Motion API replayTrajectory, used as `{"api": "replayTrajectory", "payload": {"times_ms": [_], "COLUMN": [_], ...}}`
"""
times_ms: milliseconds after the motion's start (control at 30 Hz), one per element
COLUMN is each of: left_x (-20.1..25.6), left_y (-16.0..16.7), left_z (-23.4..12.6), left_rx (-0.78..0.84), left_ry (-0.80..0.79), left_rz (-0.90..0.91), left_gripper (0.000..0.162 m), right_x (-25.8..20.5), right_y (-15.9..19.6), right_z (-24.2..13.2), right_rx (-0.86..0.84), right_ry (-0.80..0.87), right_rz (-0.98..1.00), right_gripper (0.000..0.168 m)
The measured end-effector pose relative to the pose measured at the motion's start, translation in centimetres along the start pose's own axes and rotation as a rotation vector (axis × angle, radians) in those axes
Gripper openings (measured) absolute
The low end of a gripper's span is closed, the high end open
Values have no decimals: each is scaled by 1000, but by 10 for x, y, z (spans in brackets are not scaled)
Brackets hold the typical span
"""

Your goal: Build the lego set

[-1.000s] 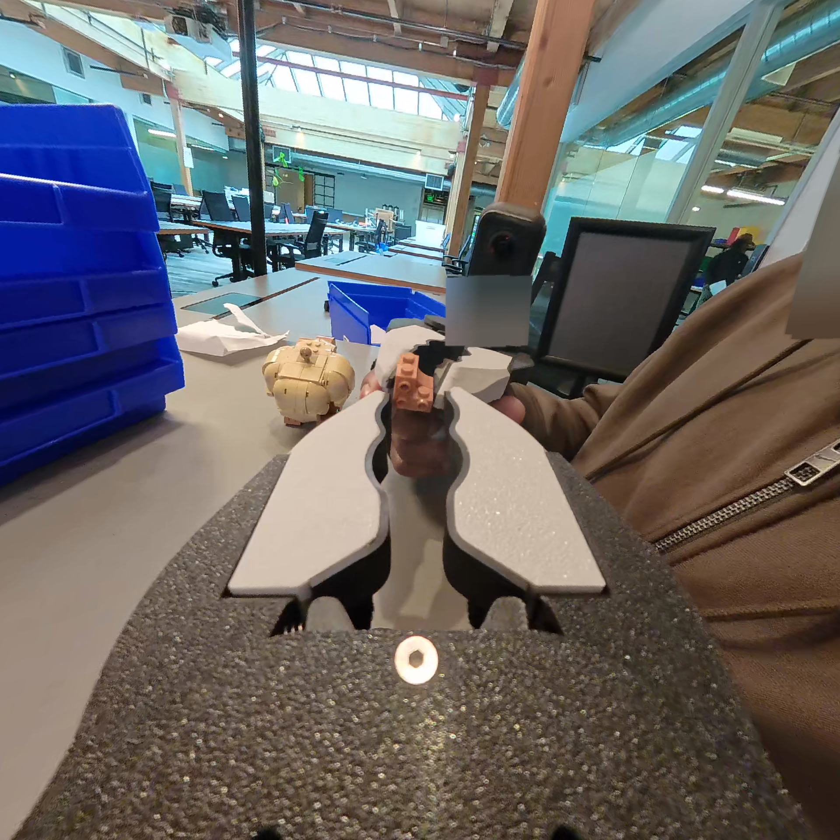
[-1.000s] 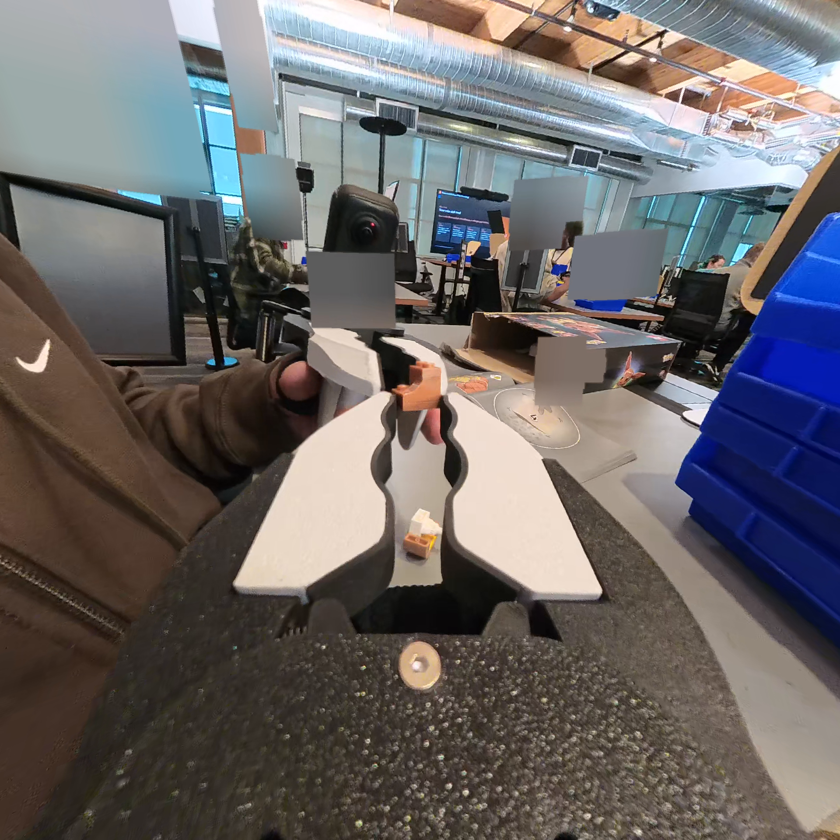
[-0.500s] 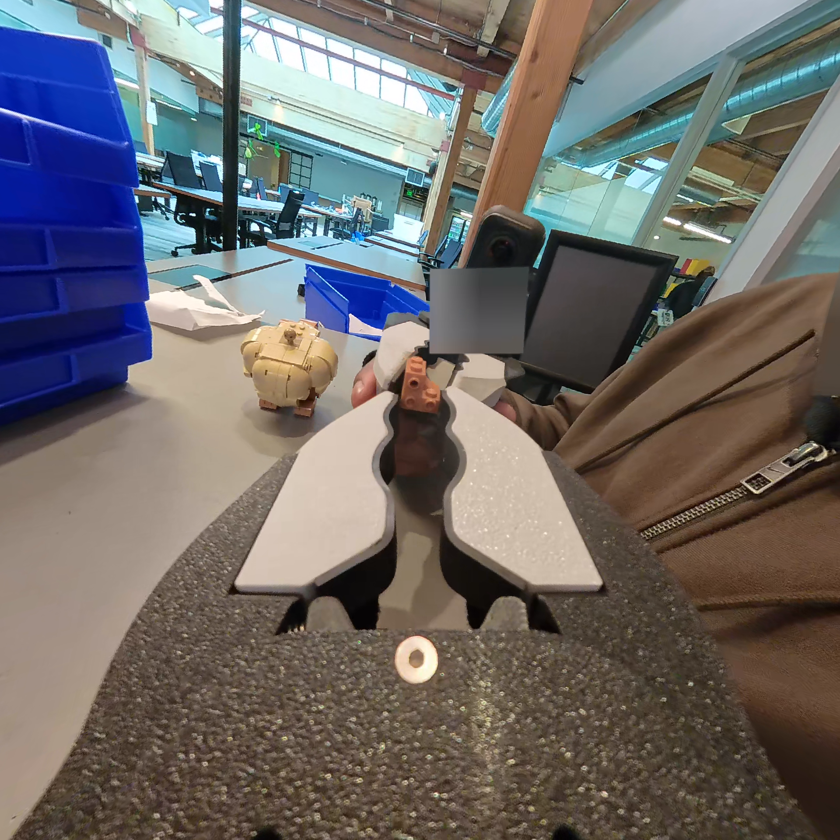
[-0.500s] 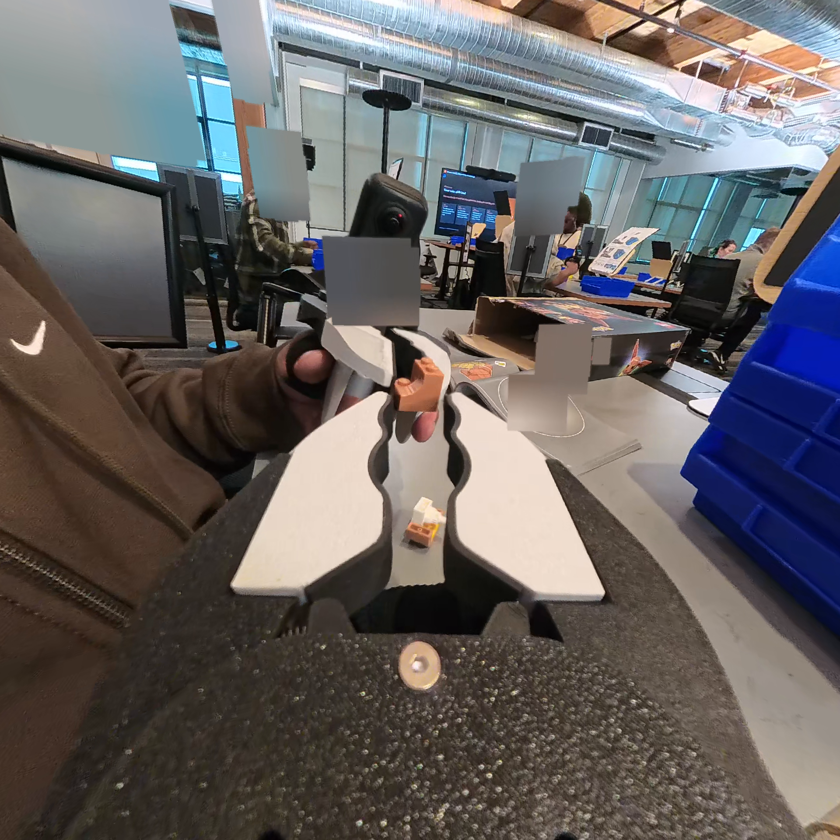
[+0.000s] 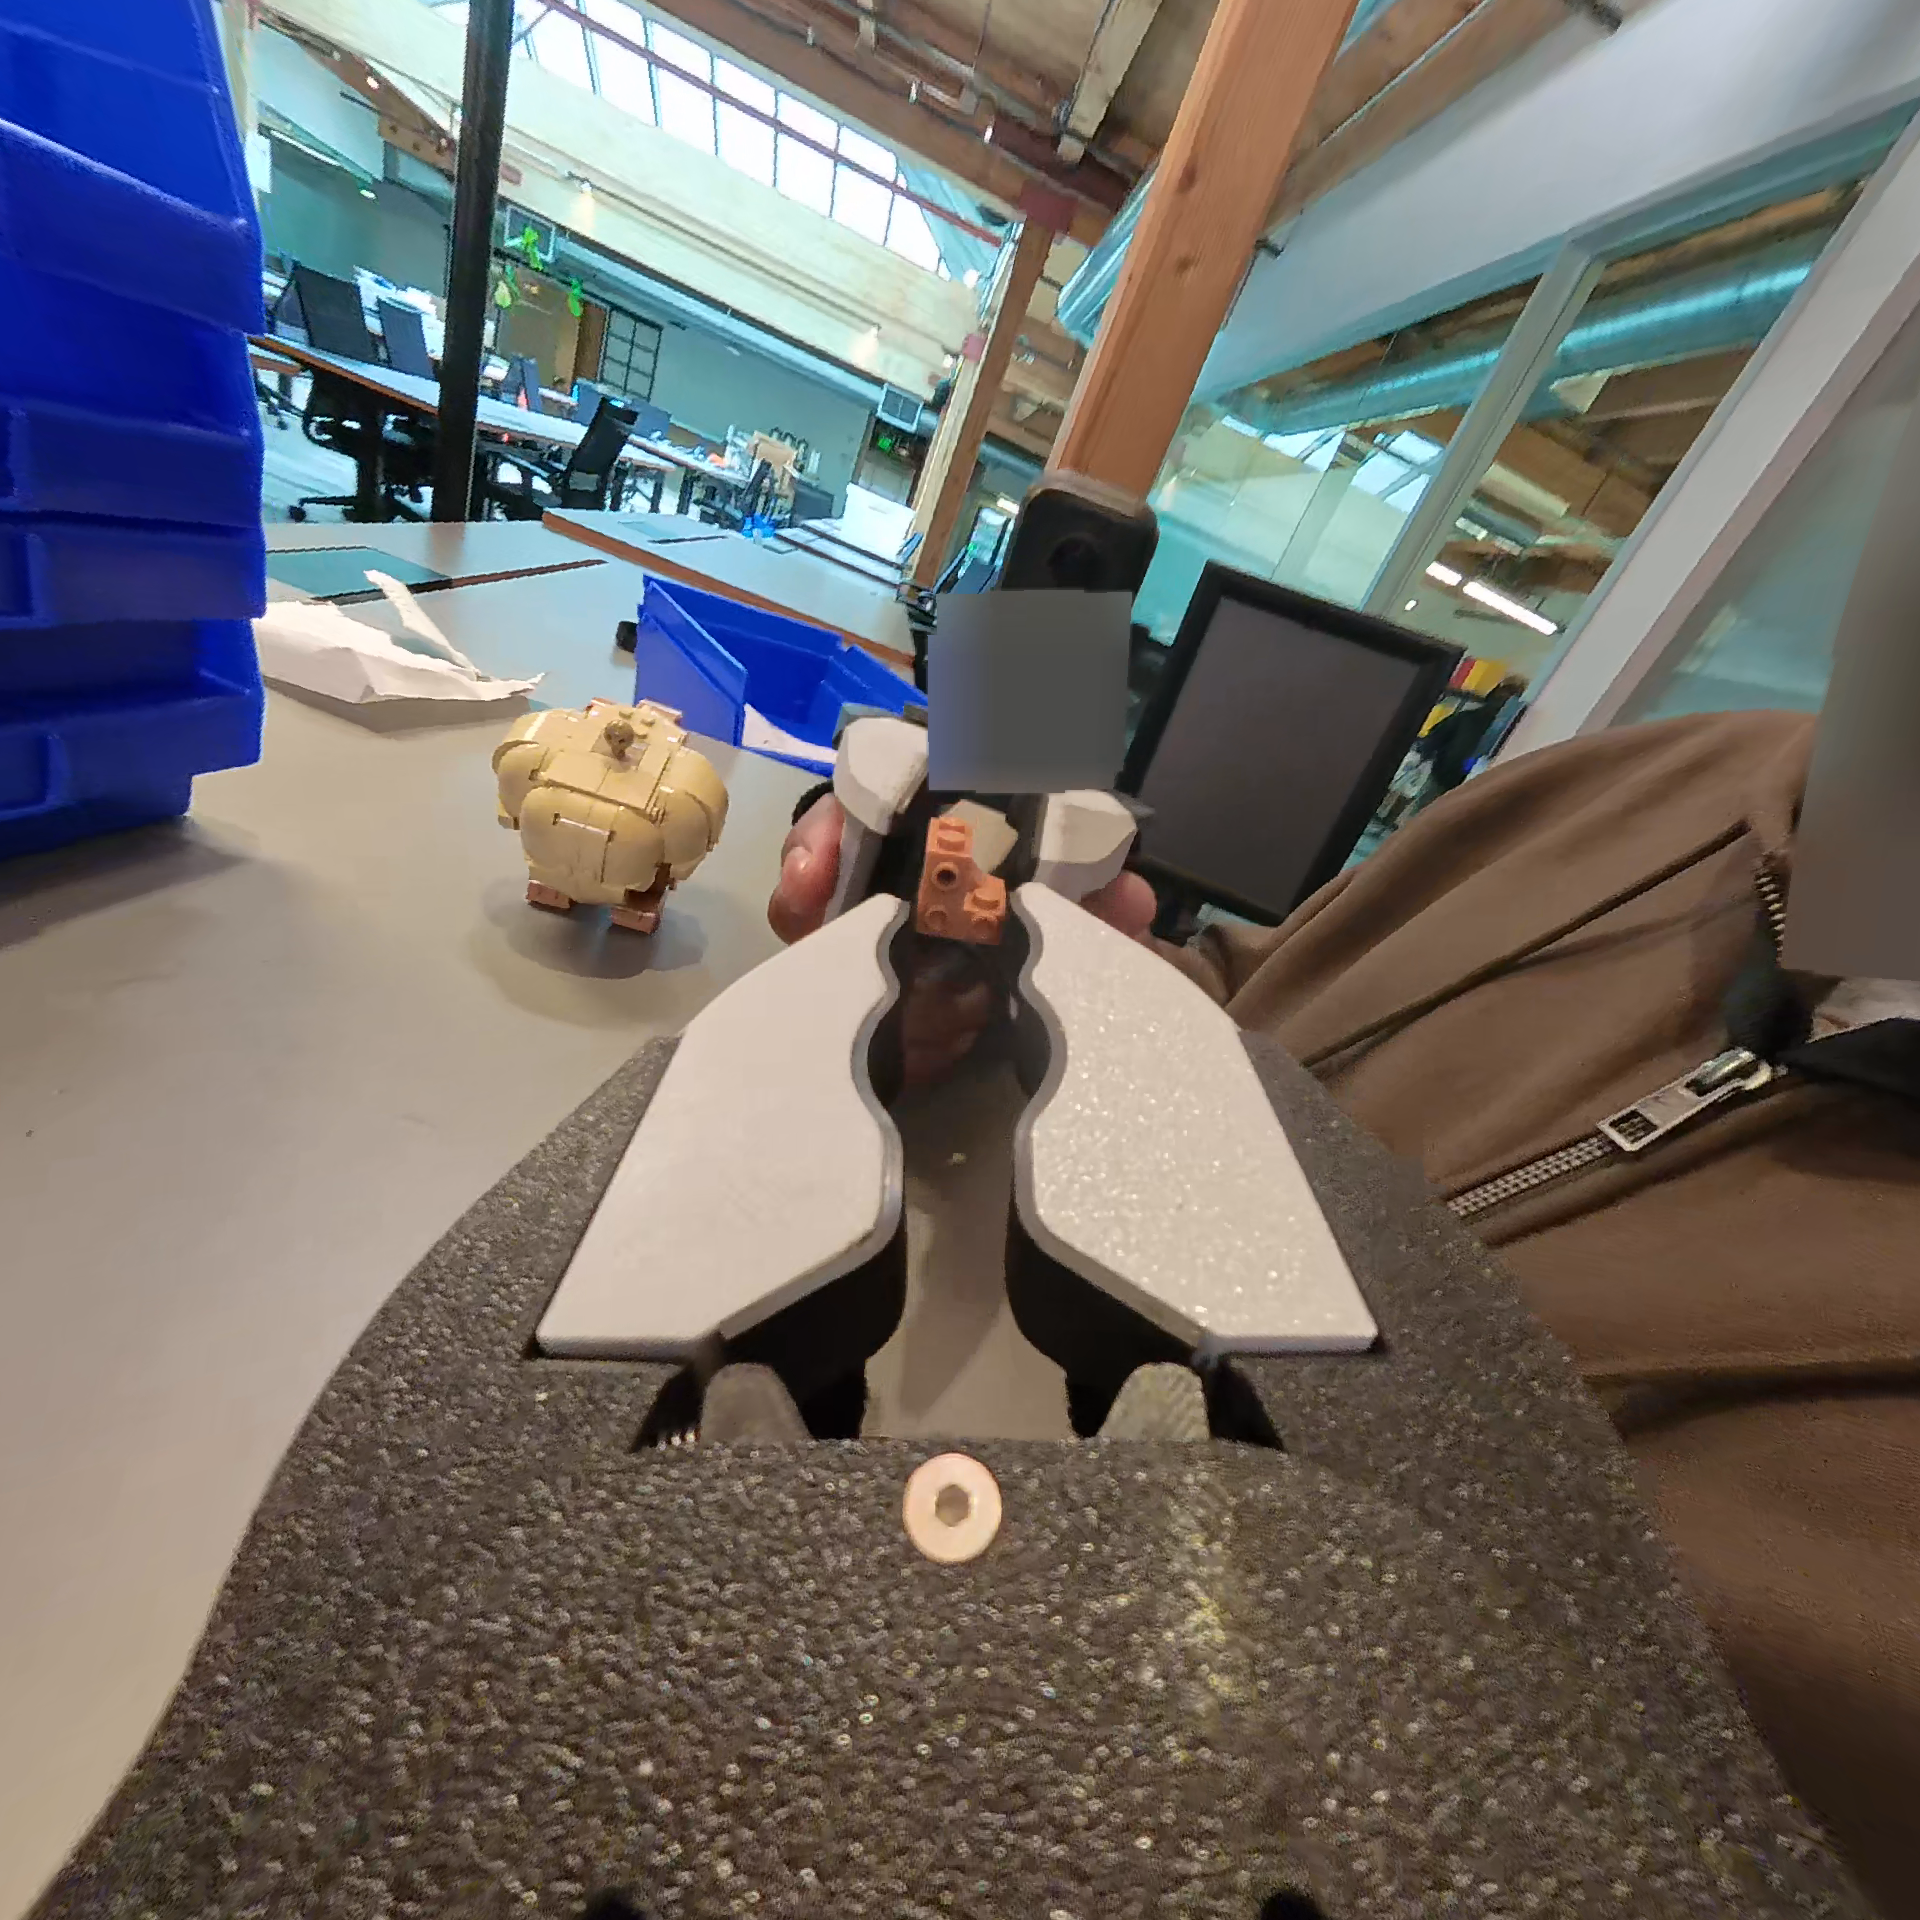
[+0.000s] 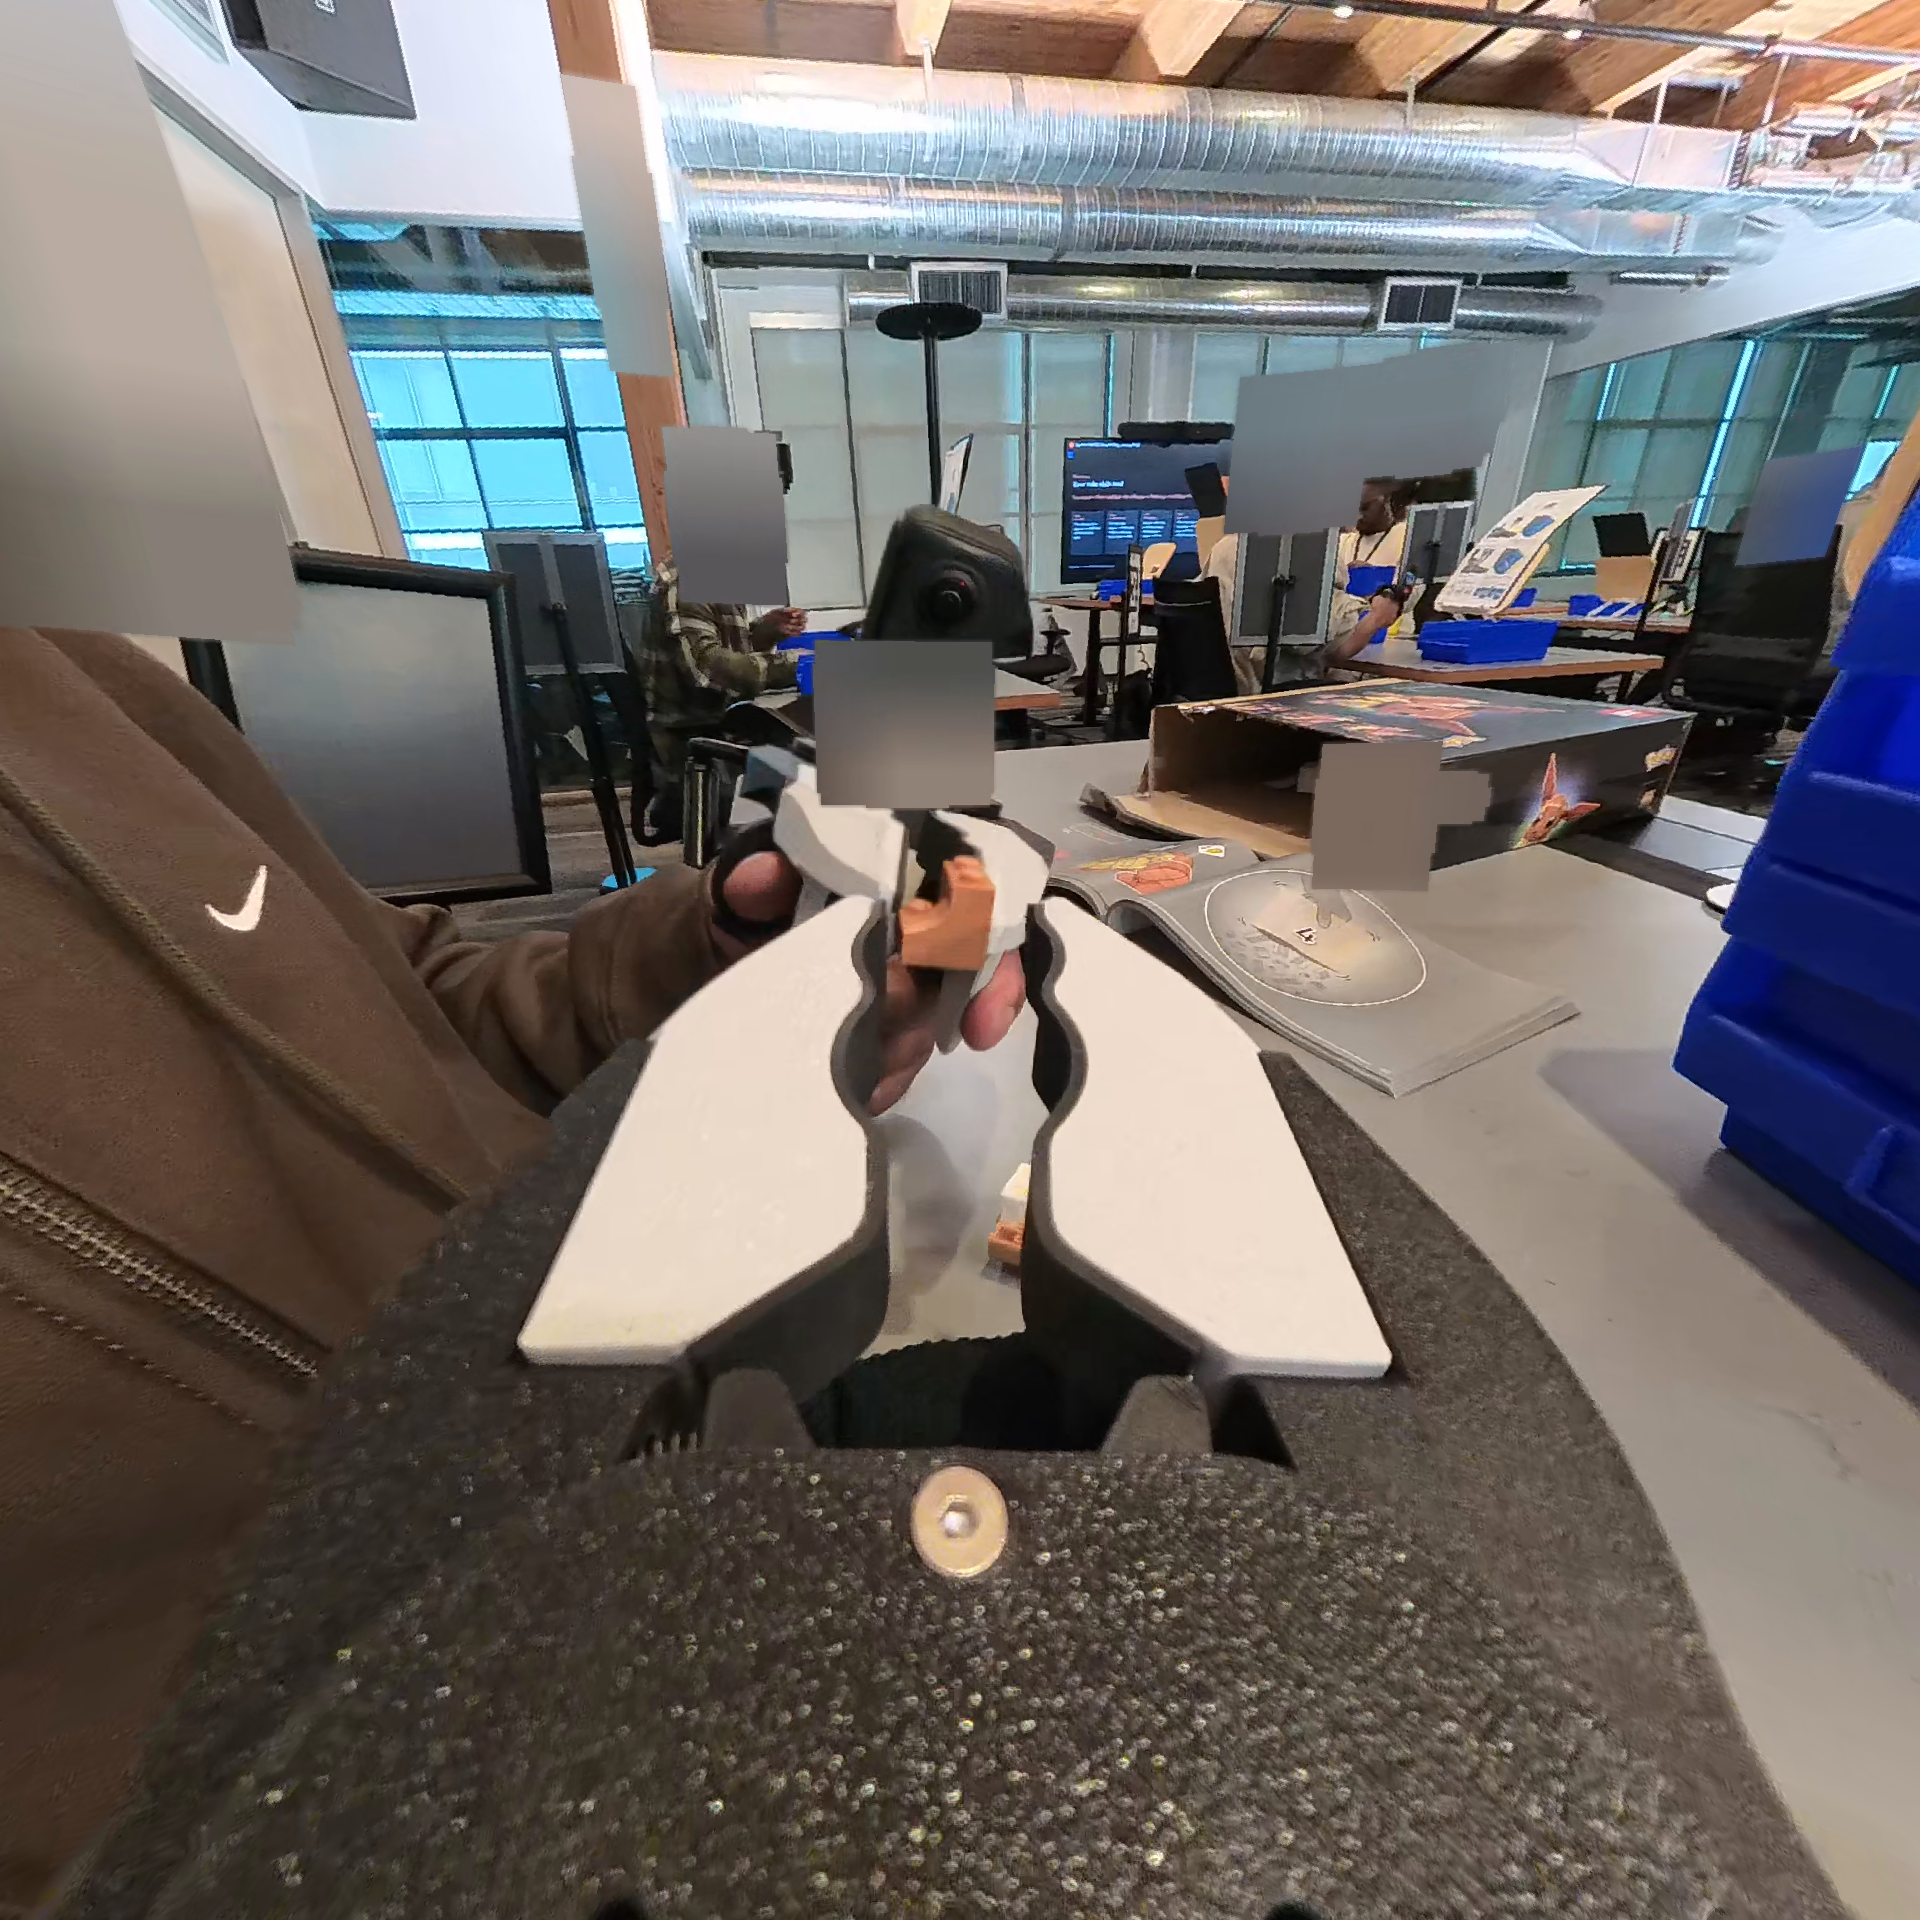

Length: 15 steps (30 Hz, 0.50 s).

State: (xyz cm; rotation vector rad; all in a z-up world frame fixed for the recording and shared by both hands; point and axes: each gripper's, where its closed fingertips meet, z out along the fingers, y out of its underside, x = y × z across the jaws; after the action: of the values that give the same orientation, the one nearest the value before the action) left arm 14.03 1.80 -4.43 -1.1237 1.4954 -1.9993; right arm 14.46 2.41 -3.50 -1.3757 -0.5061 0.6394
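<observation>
Worktop: grey worktop (image 5: 260, 1091), matte, in an open office with timber beams, silver ducts and glass walls.
Orange piece: small stepped lego piece (image 5: 958, 883), studs showing on its face, held up above the worktop where the two tools meet tip to tip.
Left tool: left tool (image 5: 954, 914), fingers drawn close about the orange piece at their tips; from the other side it shows with the piece pinched in it (image 6: 940, 914).
Right tool: right tool (image 6: 951, 935), tips close beside the same piece, a narrow gap between them; I cannot tell whether they press on it.
Left side: stacked blue bins (image 5: 114, 416), torn white paper (image 5: 364, 655), then a tan lego body (image 5: 608, 805) standing on the worktop, an open blue bin (image 5: 748, 675) behind it.
Under right tool: a small white-and-orange lego bit (image 6: 1010, 1216) on the worktop, half hidden by the finger.
Right side: open instruction booklet (image 6: 1299, 966), opened cardboard box (image 6: 1403, 758), more blue bins (image 6: 1829, 935).
In the way: brown jacket sleeve (image 6: 499, 977) and the holding hands behind each tool.
</observation>
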Motion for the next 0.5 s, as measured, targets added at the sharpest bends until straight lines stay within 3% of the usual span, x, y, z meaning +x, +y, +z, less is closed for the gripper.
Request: {"api": "replayTrajectory", "payload": {"times_ms": [200, 333, 500], "left_x": [-2, -3, -4], "left_y": [8, 12, 10], "left_z": [3, 4, 4], "left_rx": [-60, -91, -82], "left_ry": [-49, -76, -95], "left_rz": [81, 129, 156], "left_gripper": [16, 16, 17], "right_x": [1, 3, 4], "right_y": [3, 12, 13], "right_z": [0, 2, 1], "right_rx": [-20, -67, -64], "right_ry": [-8, -11, -21], "right_rz": [41, 69, 105], "right_gripper": [24, 11, 8]}}
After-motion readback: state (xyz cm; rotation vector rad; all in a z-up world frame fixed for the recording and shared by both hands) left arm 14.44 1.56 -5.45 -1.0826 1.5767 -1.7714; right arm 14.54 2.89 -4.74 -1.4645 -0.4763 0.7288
